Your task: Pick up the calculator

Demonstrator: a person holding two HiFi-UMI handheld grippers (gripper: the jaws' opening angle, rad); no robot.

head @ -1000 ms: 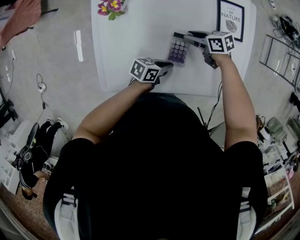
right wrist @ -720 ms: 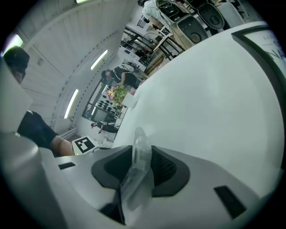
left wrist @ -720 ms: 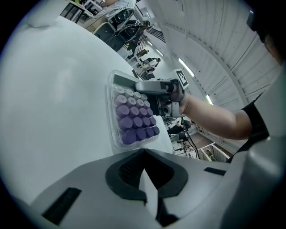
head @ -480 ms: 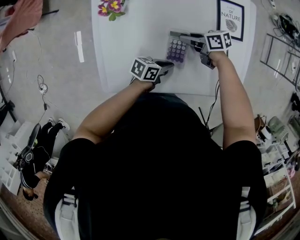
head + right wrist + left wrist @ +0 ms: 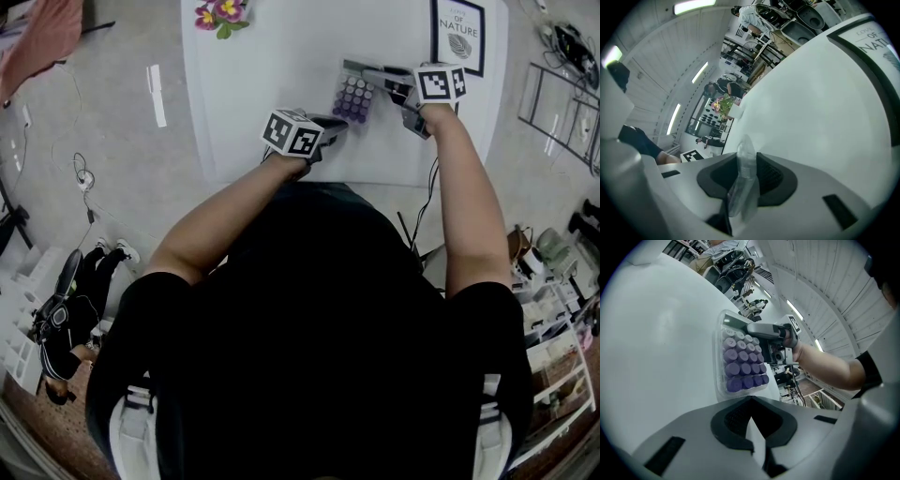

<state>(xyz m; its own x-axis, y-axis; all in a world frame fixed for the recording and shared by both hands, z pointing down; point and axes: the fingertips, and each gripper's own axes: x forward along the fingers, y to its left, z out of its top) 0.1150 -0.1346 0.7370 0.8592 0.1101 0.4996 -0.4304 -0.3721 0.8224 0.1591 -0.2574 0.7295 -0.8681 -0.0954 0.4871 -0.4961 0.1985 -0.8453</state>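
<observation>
Jaws of the right gripper [image 5: 740, 180] are pinching the calculator [image 5: 744, 157] by its clear edge in the right gripper view, having just been closing on it. In the left gripper view, I'm seeing the left gripper [image 5: 751, 418] pressing its jaws together, empty. In the head view, the calculator is sitting on the white table [image 5: 262, 75], just left of the framed print [image 5: 458, 36].

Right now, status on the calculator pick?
Right gripper jaws just closed further, pinching calculator by clear edge. Left gripper shut, empty. Nothing in the way.
</observation>
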